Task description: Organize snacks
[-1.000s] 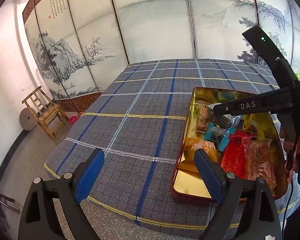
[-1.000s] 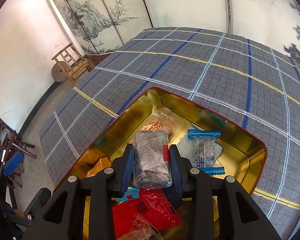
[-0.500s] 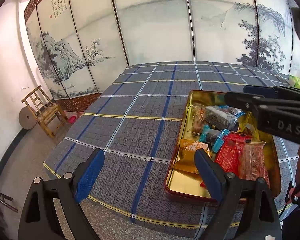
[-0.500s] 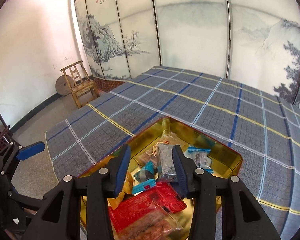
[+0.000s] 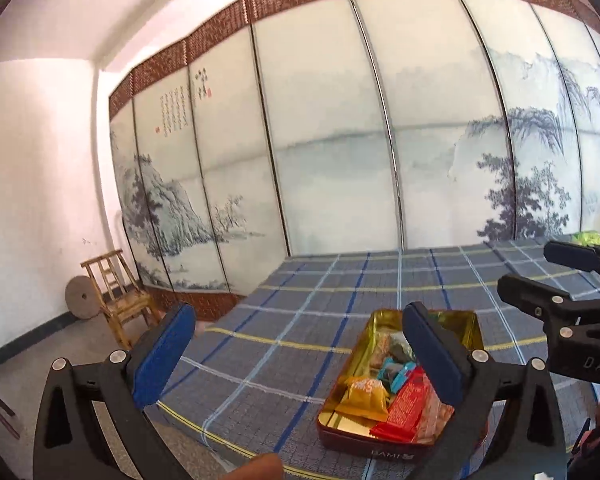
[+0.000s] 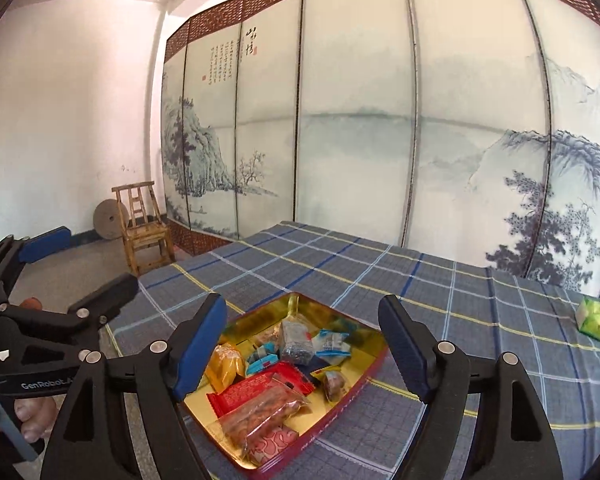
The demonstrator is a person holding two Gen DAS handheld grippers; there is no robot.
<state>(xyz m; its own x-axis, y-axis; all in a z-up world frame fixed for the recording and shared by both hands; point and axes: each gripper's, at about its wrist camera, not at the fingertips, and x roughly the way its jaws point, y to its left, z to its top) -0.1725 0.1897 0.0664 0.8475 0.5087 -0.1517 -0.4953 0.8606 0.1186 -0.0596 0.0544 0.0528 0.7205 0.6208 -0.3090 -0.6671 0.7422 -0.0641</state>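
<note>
A gold-lined tin (image 6: 374, 354) with a dark red outer wall sat open on the plaid cloth, below and beyond the right gripper's spread fingers (image 6: 404, 346). Inside lay a red packet (image 6: 256, 390), a clear bag of brown snacks (image 6: 264, 416) across it, an orange-yellow pouch (image 6: 225, 364) nearer the left finger, a grey-speckled clear pack (image 6: 296, 338) and blue-ended wrappers (image 6: 332, 344). A green packet (image 6: 597, 319) lay alone, well to the right of the fingers.

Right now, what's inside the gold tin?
Gold tin: red packet, orange packet, clear dark-snack packet, blue-ended packets. Anything beneath them is hidden.
</note>
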